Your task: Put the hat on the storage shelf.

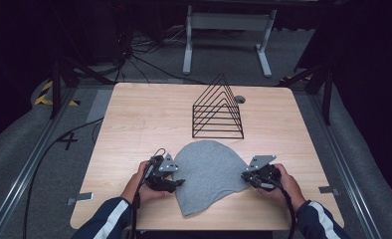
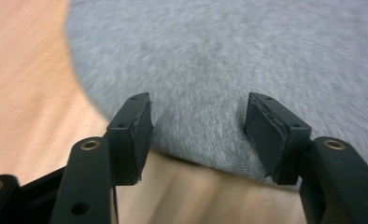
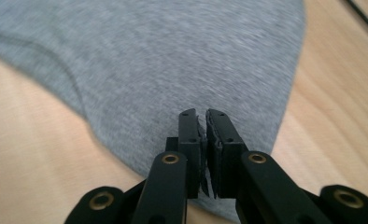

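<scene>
While the grey beanie (image 1: 209,172) lies flat near the tabletop's (image 1: 134,119) front edge, your left gripper (image 1: 176,183) stands half open over its rim, gripping nothing. Your right gripper (image 1: 247,176) has its jaws together at the opposite edge, though whether fabric is pinched there you cannot tell. Catch both cloth layers on each side before lifting evenly.

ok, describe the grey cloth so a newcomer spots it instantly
Start at the wooden table. On its near half, in front of the black wire rack, lies the grey beanie, flat between the two tongs. It is the table's sole soft fabric item, dome-shaped.
</scene>
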A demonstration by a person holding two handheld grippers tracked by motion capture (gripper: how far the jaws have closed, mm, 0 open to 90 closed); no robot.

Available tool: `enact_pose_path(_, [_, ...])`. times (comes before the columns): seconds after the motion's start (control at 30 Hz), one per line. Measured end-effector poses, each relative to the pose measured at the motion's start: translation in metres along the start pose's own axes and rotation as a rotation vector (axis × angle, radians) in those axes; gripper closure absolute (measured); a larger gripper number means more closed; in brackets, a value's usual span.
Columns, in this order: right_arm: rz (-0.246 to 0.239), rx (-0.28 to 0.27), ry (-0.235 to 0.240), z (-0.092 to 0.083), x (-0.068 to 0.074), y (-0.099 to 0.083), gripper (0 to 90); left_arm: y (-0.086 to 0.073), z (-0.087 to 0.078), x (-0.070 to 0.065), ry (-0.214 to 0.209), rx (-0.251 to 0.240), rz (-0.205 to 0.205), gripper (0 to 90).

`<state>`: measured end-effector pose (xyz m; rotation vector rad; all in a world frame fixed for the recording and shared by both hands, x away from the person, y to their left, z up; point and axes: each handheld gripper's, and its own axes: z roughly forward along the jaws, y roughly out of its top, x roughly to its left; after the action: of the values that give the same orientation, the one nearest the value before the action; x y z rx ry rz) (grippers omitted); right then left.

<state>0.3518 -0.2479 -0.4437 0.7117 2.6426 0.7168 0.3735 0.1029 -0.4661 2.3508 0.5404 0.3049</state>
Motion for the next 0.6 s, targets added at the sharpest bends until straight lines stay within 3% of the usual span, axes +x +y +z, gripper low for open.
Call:
enact_pose_path(0.1, [-0.034,0.007,0.024,-0.004,0.012,-0.001,85.3,-0.001,0.0,0.006,0.004,0.004,-0.022,41.5])
enact_pose_path(0.2, [-0.03,-0.004,0.072,-0.007,0.023,-0.004,85.3,-0.002,-0.001,0.012,0.014,0.012,-0.056,37.6])
enact_pose_path(0.33, [-0.045,-0.003,0.124,-0.011,0.036,-0.005,84.3,-0.003,0.001,0.022,0.032,0.019,-0.135,29.3])
enact_pose_path(0.37, [-0.052,-0.004,0.126,-0.011,0.038,-0.004,80.0,-0.004,0.002,0.023,0.032,0.009,-0.156,27.8])
enact_pose_path(0.43, [-0.044,-0.015,0.126,-0.012,0.038,-0.003,75.1,-0.005,0.002,0.026,0.025,-0.002,-0.182,27.2])
enact_pose_path(0.53, [-0.012,-0.053,0.112,-0.014,0.031,0.0,68.9,-0.003,0.002,0.029,0.042,-0.006,-0.177,27.1])
enact_pose_path(0.6, [0.049,-0.117,0.065,-0.018,0.014,0.008,64.2,0.002,0.002,0.035,0.004,-0.023,-0.236,26.5])
